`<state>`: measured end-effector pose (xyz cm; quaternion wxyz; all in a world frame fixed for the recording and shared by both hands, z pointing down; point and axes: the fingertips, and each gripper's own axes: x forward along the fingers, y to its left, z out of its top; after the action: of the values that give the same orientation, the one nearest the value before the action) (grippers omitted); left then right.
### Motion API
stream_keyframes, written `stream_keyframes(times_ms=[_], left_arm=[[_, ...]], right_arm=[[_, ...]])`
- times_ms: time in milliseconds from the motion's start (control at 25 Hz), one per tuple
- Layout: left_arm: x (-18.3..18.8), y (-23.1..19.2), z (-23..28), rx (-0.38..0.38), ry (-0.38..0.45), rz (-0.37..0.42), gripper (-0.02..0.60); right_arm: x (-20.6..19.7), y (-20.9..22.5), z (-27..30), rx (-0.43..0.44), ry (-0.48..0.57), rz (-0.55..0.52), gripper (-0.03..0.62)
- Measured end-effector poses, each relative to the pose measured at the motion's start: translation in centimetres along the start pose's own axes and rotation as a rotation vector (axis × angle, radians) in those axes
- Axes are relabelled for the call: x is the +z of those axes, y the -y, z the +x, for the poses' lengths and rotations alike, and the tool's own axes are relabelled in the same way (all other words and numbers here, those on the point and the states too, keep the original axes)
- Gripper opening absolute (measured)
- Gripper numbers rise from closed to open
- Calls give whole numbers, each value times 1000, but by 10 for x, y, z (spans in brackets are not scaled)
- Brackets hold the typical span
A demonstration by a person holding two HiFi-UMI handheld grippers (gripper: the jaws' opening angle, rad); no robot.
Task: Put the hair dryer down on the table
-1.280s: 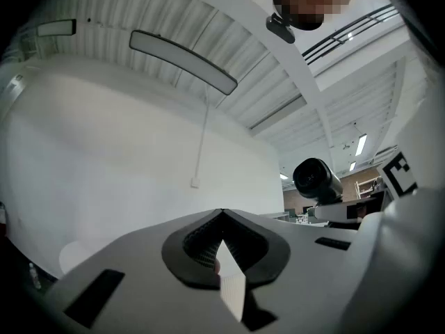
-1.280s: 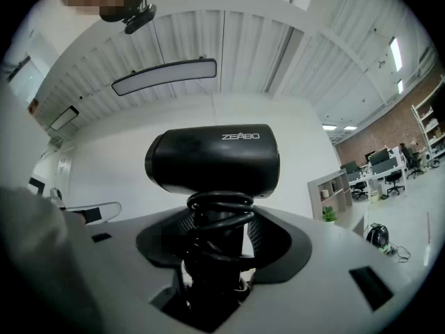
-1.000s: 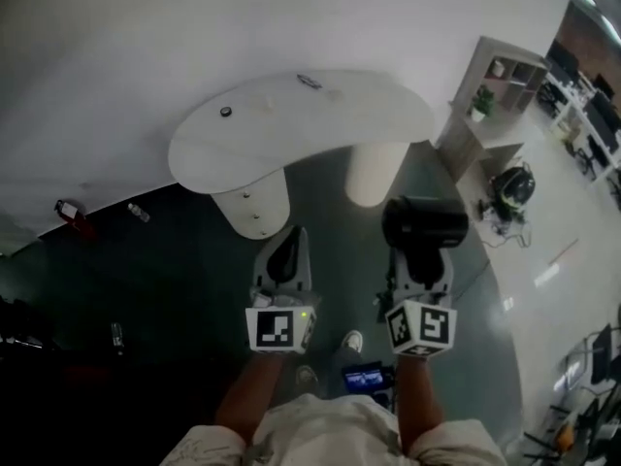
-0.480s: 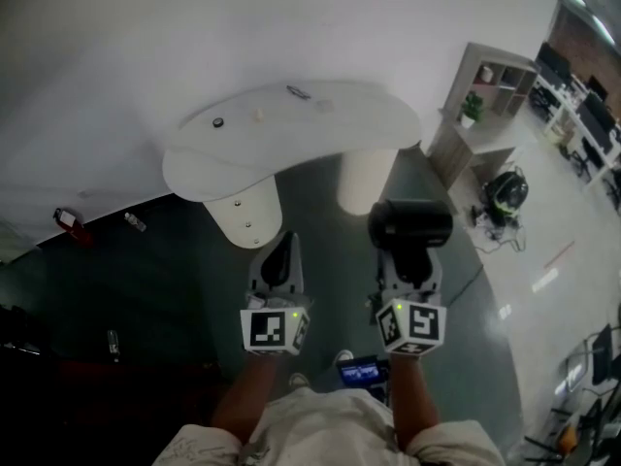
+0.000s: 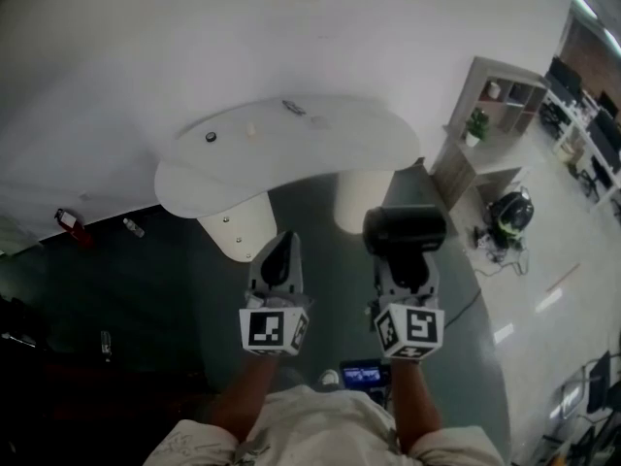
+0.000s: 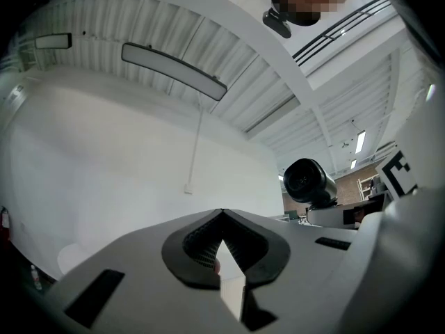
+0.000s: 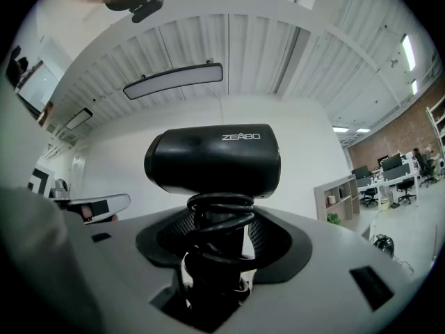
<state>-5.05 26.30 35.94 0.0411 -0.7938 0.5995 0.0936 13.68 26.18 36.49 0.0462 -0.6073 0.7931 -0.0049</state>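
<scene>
The white table (image 5: pixel 349 144) lies well ahead of both our grippers. The black hair dryer (image 7: pixel 213 160) stands upright in our right gripper (image 7: pixel 219 234), pinched by its cord-wrapped handle; our left gripper (image 6: pixel 222 223) is pressed together, empty.

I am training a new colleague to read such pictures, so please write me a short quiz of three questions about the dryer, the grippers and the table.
1. True or false: the dryer already lies on the table.
2. Which gripper grips the dryer's handle? A) left B) right C) both
3. Fill in: the left gripper is ___ (open or shut), with nothing in it.

Key
1. False: it is held up, short of the table.
2. B, the right gripper.
3. shut
</scene>
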Motion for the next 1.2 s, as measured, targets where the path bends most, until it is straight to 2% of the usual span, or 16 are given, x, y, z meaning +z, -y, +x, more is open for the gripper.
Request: stream_keyframes(times_ms=[200, 400, 880, 1200], left_arm=[[-7, 3, 33, 10, -8, -8, -3], [-23, -14, 75, -1, -6, -23, -3], [-43, -102, 192, -26, 4, -23, -3], [-51, -155, 241, -20, 6, -19, -3]], right_arm=[[-7, 15, 31, 8, -8, 10, 242], [-17, 22, 76, 4, -19, 2, 242], [-28, 3, 221, -9, -31, 4, 242], [-38, -15, 295, -5, -32, 11, 242]])
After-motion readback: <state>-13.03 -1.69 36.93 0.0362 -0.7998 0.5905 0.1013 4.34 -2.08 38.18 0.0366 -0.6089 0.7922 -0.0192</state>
